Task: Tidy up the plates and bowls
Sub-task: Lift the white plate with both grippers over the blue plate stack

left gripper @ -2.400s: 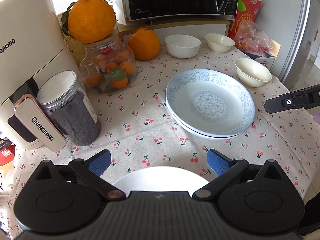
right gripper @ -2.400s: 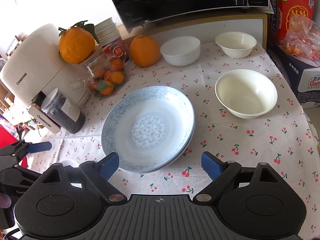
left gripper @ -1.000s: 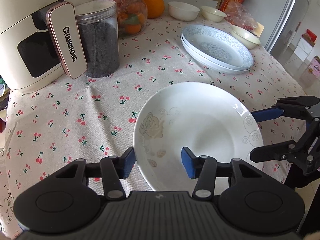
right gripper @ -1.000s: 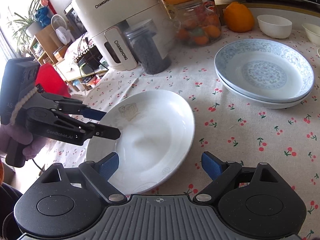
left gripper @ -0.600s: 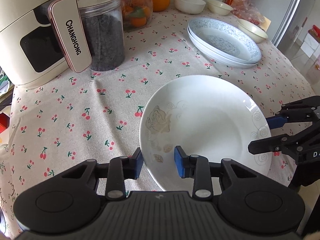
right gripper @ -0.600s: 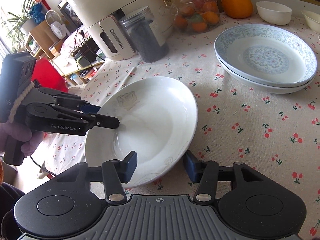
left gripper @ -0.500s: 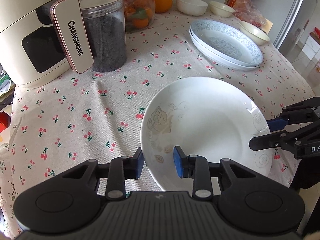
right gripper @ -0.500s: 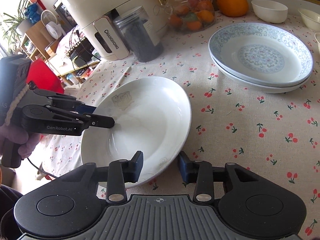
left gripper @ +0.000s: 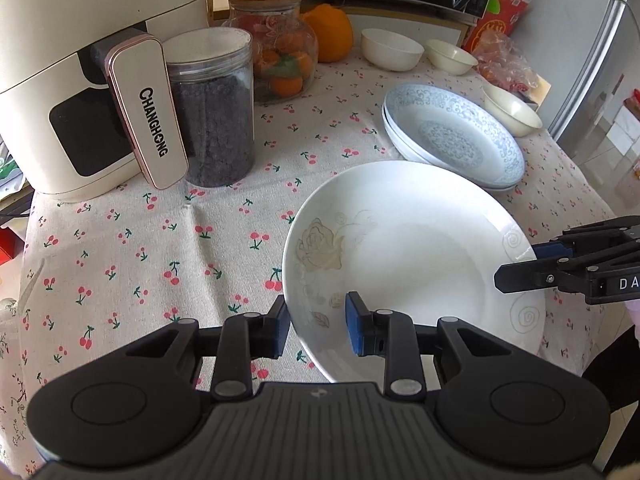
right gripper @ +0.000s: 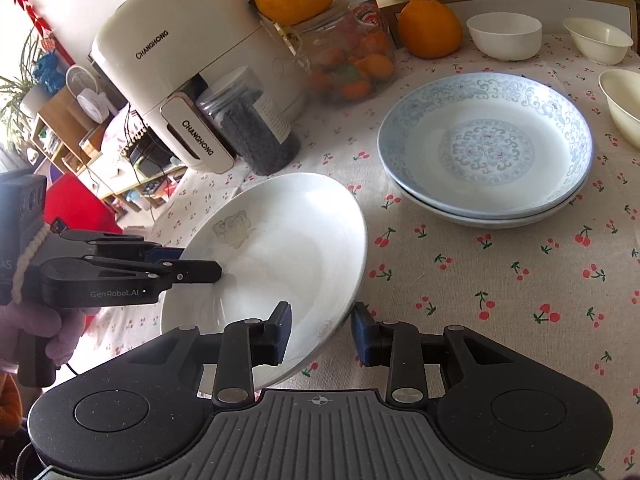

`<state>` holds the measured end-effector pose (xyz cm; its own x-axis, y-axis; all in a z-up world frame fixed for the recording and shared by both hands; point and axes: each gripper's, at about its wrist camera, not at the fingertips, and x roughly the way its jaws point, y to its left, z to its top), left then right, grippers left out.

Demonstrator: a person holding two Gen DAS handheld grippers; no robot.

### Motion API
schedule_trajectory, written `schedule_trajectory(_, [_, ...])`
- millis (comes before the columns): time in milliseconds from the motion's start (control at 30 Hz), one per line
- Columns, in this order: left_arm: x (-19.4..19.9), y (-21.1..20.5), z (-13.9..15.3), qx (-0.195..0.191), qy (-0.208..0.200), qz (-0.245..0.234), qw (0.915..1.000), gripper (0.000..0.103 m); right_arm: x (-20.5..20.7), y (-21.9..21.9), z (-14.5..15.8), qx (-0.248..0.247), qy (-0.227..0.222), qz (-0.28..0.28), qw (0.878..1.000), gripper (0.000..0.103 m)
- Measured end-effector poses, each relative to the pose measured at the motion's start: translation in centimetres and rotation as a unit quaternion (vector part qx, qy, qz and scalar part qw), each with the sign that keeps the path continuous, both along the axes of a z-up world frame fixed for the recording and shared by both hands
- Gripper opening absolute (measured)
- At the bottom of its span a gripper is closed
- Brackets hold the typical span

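1. The white plate [left gripper: 416, 256] with a faint rose print sits at the near edge of the tabletop [left gripper: 168, 240], which is covered in a cherry-print cloth; in the right wrist view the plate looks tilted.
2. The left gripper [left gripper: 316, 330] is clamped on the plate's near left rim, one pad under it, one inside.
3. The right gripper [right gripper: 320, 334] has just been closing, and its pads now grasp the plate's near right rim.
4. Two stacked blue-patterned plates [right gripper: 486, 148] lie farther back to the right, apart from the white plate.
5. Three bowls stand beyond them: a white bowl [left gripper: 392, 50], a cream bowl [left gripper: 452, 56] and another cream bowl [left gripper: 512, 110] at the far right.
6. An air fryer [left gripper: 80, 80], a dark-filled jar [left gripper: 212, 108] and a fruit jar [left gripper: 280, 60] line the left side.
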<state>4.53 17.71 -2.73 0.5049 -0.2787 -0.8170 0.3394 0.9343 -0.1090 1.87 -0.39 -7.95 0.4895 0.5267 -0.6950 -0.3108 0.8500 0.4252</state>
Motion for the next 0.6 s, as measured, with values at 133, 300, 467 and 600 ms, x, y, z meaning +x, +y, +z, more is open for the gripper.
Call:
schedule_trajectory(133, [0.3, -0.1, 0.6, -0.015, -0.009, 0.011, 0.9998, 0.024, 0.6, -0.7, 0.8, 0.012, -0.007, -0.014, 1.000, 0.032])
schedule_trajectory(300, [0.9, -0.7, 0.9, -0.030, -0.011, 0.014, 0.9994, 0.024, 1.7, -1.8, 1.5, 0.026, -0.012, -0.036, 0.999, 0.032])
schedule_trajectory(467, [1.5, -1.5, 1.4, -0.042, -0.018, 0.016, 0.9989, 0.024, 2.6, -3.1, 2.2, 0.040, -0.018, -0.055, 0.997, 0.032])
schedule_trajectory(600, [1.9, -2.3, 1.6, -0.045, -0.022, 0.016, 0.9986, 0.024, 3.2, -3.9, 2.7, 0.046, -0.024, -0.067, 0.996, 0.032])
